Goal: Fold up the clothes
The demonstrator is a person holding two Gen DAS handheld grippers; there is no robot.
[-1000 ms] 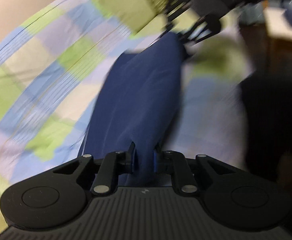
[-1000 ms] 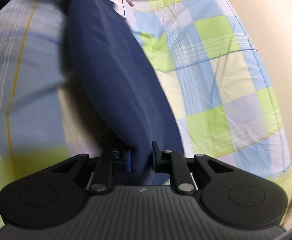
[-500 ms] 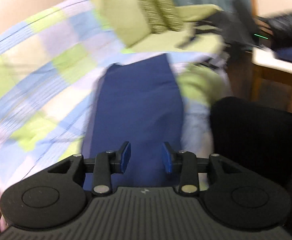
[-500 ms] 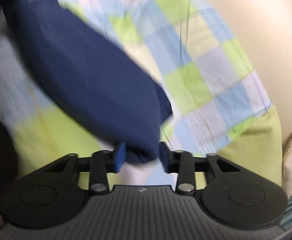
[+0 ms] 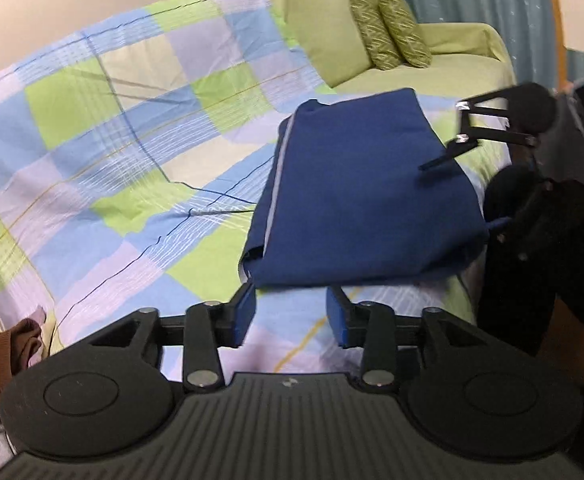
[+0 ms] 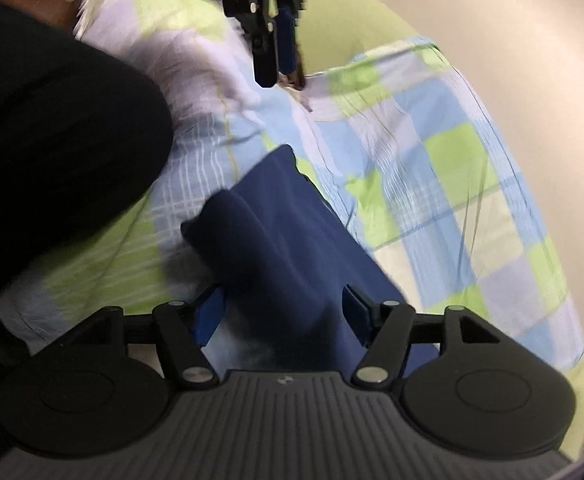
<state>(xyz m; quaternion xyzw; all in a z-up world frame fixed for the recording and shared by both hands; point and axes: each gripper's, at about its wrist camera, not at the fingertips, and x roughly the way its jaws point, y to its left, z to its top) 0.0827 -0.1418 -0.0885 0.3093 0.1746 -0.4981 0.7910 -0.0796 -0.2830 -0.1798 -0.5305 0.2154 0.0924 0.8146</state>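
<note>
- Two black grippers with blue pads have just been opening: the left gripper (image 5: 291, 316) is partly open with nothing between its pads.
- The right gripper (image 6: 284, 316) gapes around loose cloth.
- The folded dark blue cloth garment (image 5: 356, 192) lies flat on the green-and-blue checked bedsheet (image 5: 104, 136).

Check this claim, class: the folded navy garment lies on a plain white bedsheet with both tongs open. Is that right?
The sheet is wrong. The left wrist view shows the navy garment on a checked blue, green and lilac bedsheet. Both the left tongs and right tongs are open.
</note>
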